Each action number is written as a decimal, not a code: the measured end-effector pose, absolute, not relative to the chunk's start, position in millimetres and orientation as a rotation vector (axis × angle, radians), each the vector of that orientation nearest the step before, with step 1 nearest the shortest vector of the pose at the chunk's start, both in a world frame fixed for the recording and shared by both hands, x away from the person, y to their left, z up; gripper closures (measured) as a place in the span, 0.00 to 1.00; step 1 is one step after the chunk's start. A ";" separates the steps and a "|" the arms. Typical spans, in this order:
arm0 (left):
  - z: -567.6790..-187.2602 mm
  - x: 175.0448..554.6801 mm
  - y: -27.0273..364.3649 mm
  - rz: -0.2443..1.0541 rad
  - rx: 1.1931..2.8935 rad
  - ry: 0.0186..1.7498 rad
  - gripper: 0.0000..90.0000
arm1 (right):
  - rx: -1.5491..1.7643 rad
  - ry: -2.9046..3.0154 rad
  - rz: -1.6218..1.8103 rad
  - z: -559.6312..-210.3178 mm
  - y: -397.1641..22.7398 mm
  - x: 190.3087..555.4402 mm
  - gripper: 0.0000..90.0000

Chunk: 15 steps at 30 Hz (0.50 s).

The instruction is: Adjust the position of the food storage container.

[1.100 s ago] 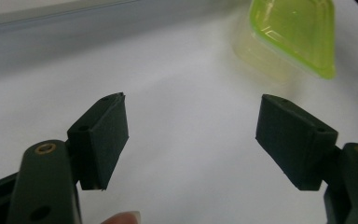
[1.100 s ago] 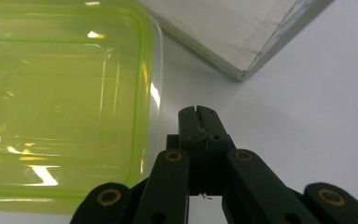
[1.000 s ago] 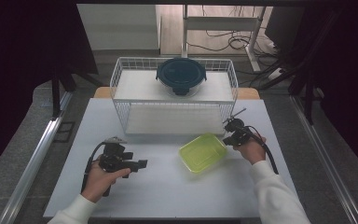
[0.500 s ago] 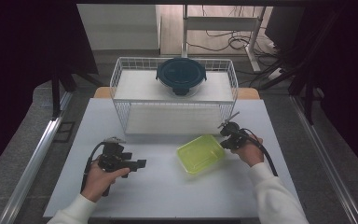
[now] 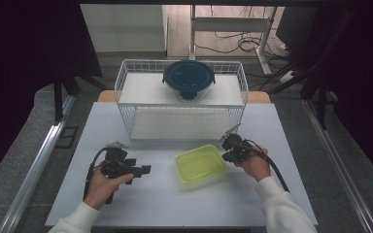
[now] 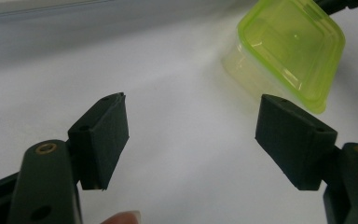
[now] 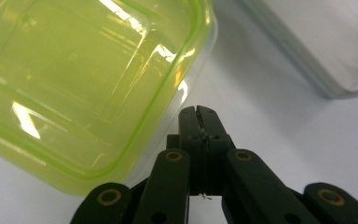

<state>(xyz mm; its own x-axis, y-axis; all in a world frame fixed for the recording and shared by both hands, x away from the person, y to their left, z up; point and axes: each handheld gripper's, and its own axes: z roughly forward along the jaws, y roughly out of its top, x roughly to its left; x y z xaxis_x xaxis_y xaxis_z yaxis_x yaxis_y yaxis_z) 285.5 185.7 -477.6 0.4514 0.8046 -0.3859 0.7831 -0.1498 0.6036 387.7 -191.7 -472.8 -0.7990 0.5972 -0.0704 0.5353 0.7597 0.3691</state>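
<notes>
A green box (image 5: 200, 163) with its lid on lies flat on a white table (image 5: 291, 194), and everything here is placed from it. Behind the box stands a wire basket (image 5: 126, 92), and on the basket's upper shelf sits a round, dark-lidded bowl (image 5: 188, 79).

Just beside the box's right corner is the right gripper (image 5: 227, 148), held in a hand (image 5: 255, 164). Its jaws are pressed together with nothing between them, and the tips sit close against the box's rim, seen in the right gripper view (image 7: 199, 114); whether they touch it cannot be told.

Well to the left of the box is the left gripper (image 5: 144, 169), held low over the table, its jaws spread wide and empty, pointing toward the box (image 6: 291, 51).

Likely risk: closed tips pushing at one corner could make the light box slide or spin on the smooth table, perhaps toward the left gripper. A push angled upward might tip the box or pop the lid loose.
</notes>
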 end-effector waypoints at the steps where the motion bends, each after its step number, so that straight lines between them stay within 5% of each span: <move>1: -477.8 285.6 185.9 0.035 1.926 1.334 0.28 | 0.892 2.778 0.499 -473.0 -189.0 384.1 0.98; 15: -478.3 286.4 188.1 0.028 1.916 1.346 0.28 | 0.835 2.814 0.542 -476.8 -169.1 363.2 0.98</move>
<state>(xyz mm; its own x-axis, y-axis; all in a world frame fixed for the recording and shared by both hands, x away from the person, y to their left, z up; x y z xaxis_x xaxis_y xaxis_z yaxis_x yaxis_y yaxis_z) 286.4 188.1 -478.3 0.4389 0.8068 -0.3954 0.7896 -0.1364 0.5982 363.2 -169.1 -476.8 -0.8322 0.5525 -0.0467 0.4957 0.7790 0.3839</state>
